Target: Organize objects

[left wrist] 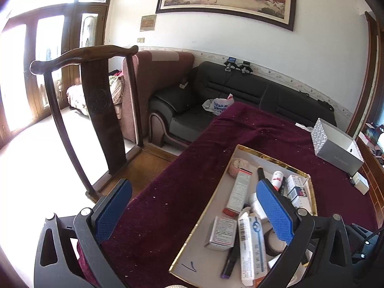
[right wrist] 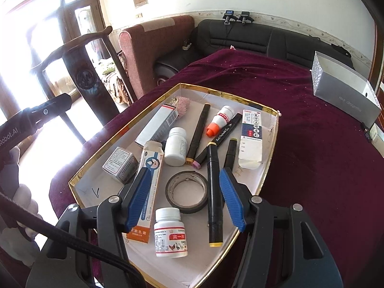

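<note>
**Both tongs spread wide over a tray full of small items**

The right gripper (right wrist: 183, 198) hangs over the near end of the gold-rimmed tray (right wrist: 271, 148), its blue pads wide apart and holding nothing. Between them lie a roll of dark tape (right wrist: 187, 193) and a black marker (right wrist: 214, 192); a white pill bottle (right wrist: 171, 232) stands just nearer than the pads, and a long ointment box (right wrist: 150, 187) runs under the left pad. The left gripper (left wrist: 194, 212) is likewise released and empty, its right pad over the tray, its left pad out over the maroon cloth (left wrist: 168, 192).

Everything to be sorted sits jumbled in the tray; whether items are going in or coming out, the scene does not settle. A grey box (right wrist: 345, 91) rests far ahead to the right, possibly a destination.

Whichever piece is picked, centre one item between the pads: tape and marker lie nearly touching, so a careless close would catch both.
</note>
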